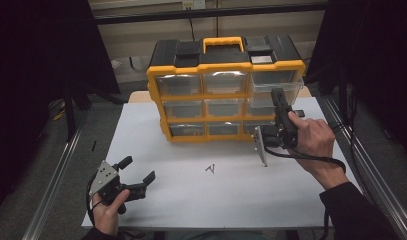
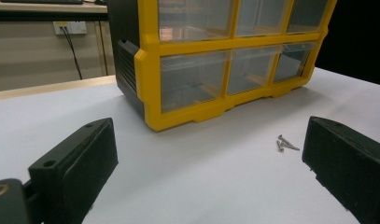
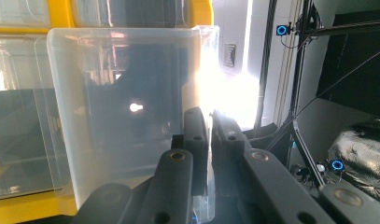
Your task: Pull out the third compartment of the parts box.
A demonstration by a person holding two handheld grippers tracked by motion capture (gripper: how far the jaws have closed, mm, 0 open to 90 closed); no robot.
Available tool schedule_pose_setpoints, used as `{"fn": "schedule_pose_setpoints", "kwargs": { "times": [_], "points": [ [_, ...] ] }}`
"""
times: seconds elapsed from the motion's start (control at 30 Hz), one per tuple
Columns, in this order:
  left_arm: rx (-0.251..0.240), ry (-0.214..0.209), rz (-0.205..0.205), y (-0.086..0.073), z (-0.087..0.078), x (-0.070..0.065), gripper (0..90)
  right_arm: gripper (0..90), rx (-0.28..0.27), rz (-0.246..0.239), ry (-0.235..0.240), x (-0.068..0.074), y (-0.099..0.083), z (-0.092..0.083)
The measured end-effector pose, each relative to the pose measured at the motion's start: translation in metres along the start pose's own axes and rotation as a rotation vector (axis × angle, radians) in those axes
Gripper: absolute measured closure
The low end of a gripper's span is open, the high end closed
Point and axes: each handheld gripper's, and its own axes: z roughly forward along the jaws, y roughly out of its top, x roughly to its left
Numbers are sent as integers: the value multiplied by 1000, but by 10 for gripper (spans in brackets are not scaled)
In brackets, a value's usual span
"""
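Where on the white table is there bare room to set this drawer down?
The widest bare patch lies on the white table between the left tool and the screws. Another lies left of the yellow organizer. It is crowded at the organizer's right front, where the right tool grips the clear drawer.

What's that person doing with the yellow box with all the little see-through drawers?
A person is working at a white table with a gripper in each hand. The right gripper is shut on the edge of a clear drawer at the top right of the yellow organizer box; that drawer sticks out further than the others. The left gripper hangs open low over the table near the person, holding nothing. A few small screws lie loose on the table in front of the box.
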Motion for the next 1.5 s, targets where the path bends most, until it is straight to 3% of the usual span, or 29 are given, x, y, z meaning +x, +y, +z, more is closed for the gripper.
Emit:
{"fn": "schedule_pose_setpoints", "kwargs": {
  "times": [0.2,0.27,0.37,0.53,0.83,1.1,1.13,1.5],
  "points": [
    [-4,-8,8,0,-1,0,32,857,2,-3,0,-1,1,-2],
    [-9,-2,-13,0,0,-1,32,858,-2,-4,-1,-1,1,-3],
    [5,1,11,0,-1,1,32,858,-6,-5,2,-3,0,-6],
    [-9,0,-7,0,0,-1,32,858,-1,-2,3,-3,0,-10],
    [1,0,6,0,-1,0,32,857,-8,-3,1,-4,0,-14],
    [-10,1,-14,0,0,-1,32,857,-12,-6,-1,-6,0,-20],
    [1,2,0,0,-1,0,32,857,-9,-2,-1,-6,0,-20],
    [1,3,1,0,-1,0,32,856,-9,0,1,-8,1,-29]
  ]
}}
